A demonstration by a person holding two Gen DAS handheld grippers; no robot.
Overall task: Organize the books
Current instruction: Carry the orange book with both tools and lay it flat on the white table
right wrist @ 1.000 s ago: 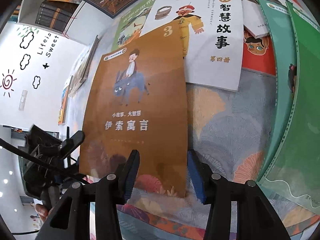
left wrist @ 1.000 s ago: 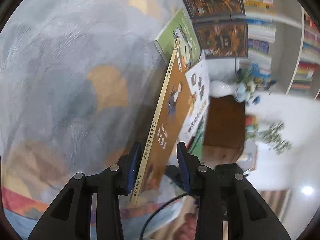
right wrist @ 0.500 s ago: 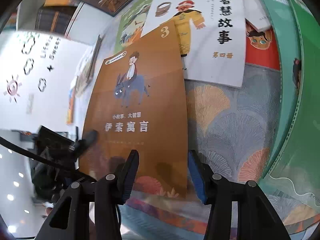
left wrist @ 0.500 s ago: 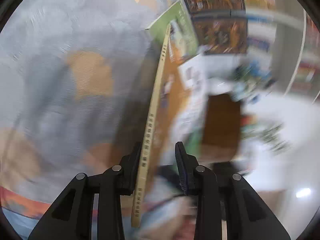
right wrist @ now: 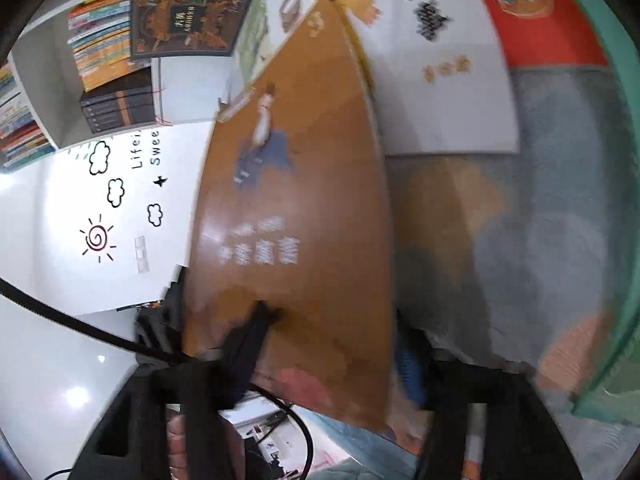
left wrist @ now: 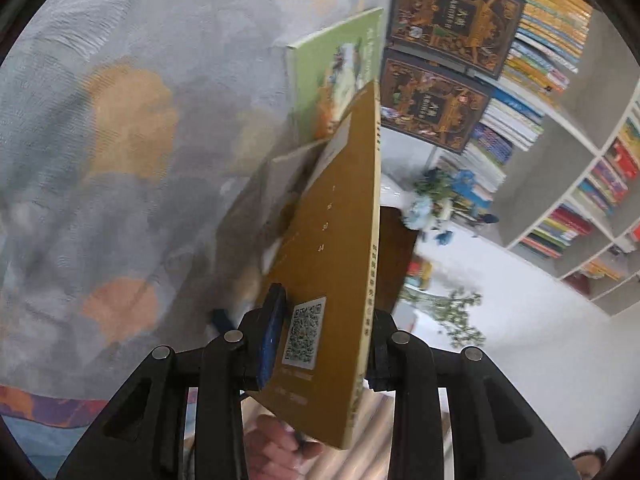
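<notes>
An orange-brown picture book (left wrist: 332,248) stands on edge above the patterned rug (left wrist: 120,160). Its back cover with a QR code faces the left wrist view. My left gripper (left wrist: 326,340) is shut on its lower spine corner, one blue pad on the back cover and the other finger behind the spine. In the right wrist view the same book (right wrist: 304,200) shows its front cover, blurred. My right gripper (right wrist: 332,344) straddles its bottom edge and its jaws are closing. One finger (right wrist: 252,340) lies over the cover; the other is behind the right edge.
Flat on the rug lie a green book (left wrist: 332,64), a white cartoon-cover book (right wrist: 432,60), a red one (right wrist: 552,20) and a teal one (right wrist: 616,160). Two dark ornate books (left wrist: 452,8) lean at the bookshelves (left wrist: 580,160). A hand (left wrist: 276,452) shows below.
The orange-brown book has swung up and over, so its back cover now faces the left camera. My right gripper has come down onto its lower edge, with its jaws narrower.
</notes>
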